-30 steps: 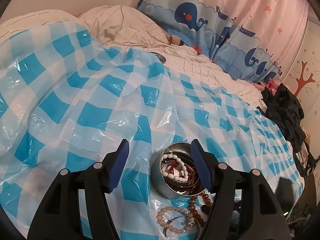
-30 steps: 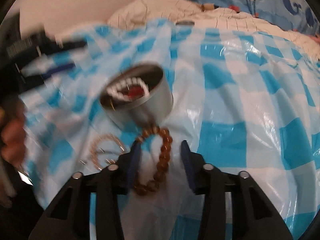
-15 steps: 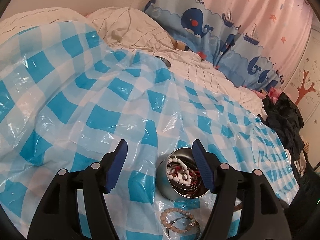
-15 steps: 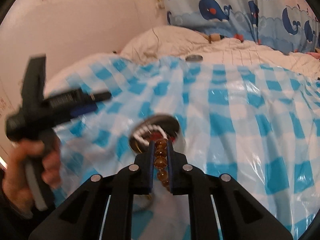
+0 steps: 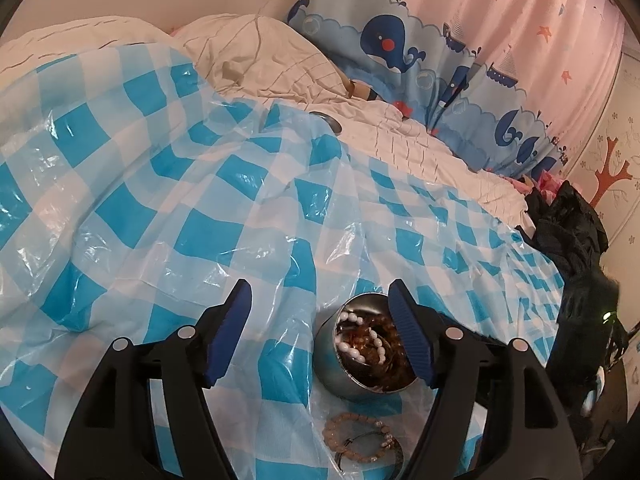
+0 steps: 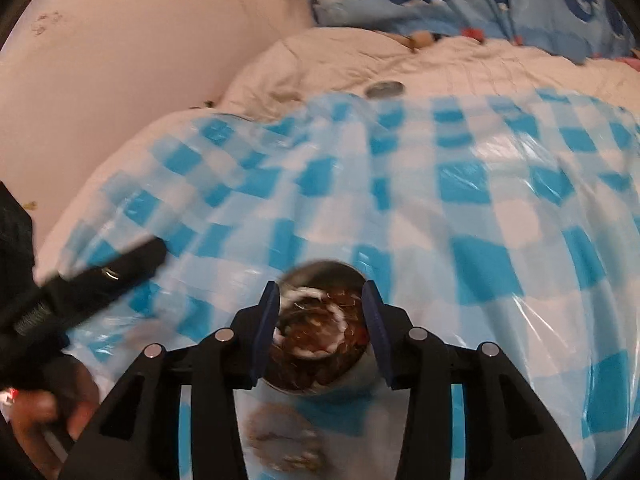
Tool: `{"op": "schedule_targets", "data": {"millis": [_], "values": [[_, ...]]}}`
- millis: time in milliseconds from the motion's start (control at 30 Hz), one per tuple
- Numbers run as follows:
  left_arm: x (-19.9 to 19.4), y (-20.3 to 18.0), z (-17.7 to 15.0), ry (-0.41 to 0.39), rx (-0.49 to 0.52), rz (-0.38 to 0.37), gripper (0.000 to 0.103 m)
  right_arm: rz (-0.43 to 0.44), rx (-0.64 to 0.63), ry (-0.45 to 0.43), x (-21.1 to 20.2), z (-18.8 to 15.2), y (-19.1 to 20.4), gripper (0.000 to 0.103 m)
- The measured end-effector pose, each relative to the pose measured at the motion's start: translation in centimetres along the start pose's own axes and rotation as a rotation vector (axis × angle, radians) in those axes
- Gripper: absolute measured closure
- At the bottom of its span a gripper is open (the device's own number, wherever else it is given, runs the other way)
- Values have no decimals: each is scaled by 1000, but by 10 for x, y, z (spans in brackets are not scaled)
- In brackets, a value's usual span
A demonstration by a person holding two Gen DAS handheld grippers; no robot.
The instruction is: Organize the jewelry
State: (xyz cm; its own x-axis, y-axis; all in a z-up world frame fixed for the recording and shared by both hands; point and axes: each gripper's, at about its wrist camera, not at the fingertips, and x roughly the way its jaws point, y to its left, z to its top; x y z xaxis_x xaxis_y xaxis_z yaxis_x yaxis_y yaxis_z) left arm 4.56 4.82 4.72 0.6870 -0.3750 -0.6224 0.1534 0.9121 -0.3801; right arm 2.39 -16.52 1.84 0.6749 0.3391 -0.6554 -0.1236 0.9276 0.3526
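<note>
While its blue-padded fingers stand wide apart with nothing between them, the left hand-held gripper (image 5: 320, 332) hangs above the bed, and the metal tin (image 5: 360, 356) sits just behind its right finger at about four o'clock from the midpoint. Inside the tin lie a white bead strand (image 5: 362, 344) and a heap of brown beads (image 5: 394, 354). At six o'clock from the tin, on the covering, rests a pale beaded bracelet (image 5: 358, 436), with a thin dark band (image 5: 384, 446) lying partly across it; the two touch.

Over in the right wrist view, the right hand-held gripper (image 6: 319, 328) is parted about as wide as the tin (image 6: 320, 332), its fingers framing the tin's open mouth directly below; it holds nothing. The picture is blurred, so I cannot tell whether the pads touch the rim. Brown beads (image 6: 316, 356) fill the tin, with the white strand (image 6: 320, 320) curled on top. At six o'clock, between the gripper's arms, the pale bracelet (image 6: 284, 440) shows only as a smear.

Under everything lies a blue-and-white checked plastic sheet (image 5: 168, 200), crinkled and glossy, spread over a cream quilt (image 5: 400, 140). At twelve o'clock a small round metal lid (image 6: 385, 89) rests at the sheet's far edge. Beyond it hangs a whale-print curtain (image 5: 392, 44), and at three o'clock a pile of black clothing (image 5: 576, 240) sits at the bed's edge. At nine o'clock in the right view, the person's left hand (image 6: 52, 420) grips the other tool's dark handle.
</note>
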Motion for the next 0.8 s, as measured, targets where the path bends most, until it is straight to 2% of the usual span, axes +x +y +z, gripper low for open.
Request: {"op": "schedule_targets", "data": {"millis": [133, 200, 300, 433, 500, 800], "values": [[-2, -5, -4, -6, 31, 23, 32, -47, -48, -25, -22, -23, -7, 57], [-2, -10, -7, -8, 56, 47, 29, -70, -56, -29, -34, -38, -11, 46], [-2, -18, -15, -10, 106, 91, 25, -76, -41, -32, -38, -55, -17, 39], [-4, -25, -27, -13, 173, 140, 17, -57, -37, -19, -35, -57, -12, 38], [-5, -24, -30, -5, 204, 155, 16, -63, -57, -40, -38, -57, -7, 31], [-31, -10, -29, -38, 152, 187, 15, -107, -45, -118, -53, -60, -3, 28]]}}
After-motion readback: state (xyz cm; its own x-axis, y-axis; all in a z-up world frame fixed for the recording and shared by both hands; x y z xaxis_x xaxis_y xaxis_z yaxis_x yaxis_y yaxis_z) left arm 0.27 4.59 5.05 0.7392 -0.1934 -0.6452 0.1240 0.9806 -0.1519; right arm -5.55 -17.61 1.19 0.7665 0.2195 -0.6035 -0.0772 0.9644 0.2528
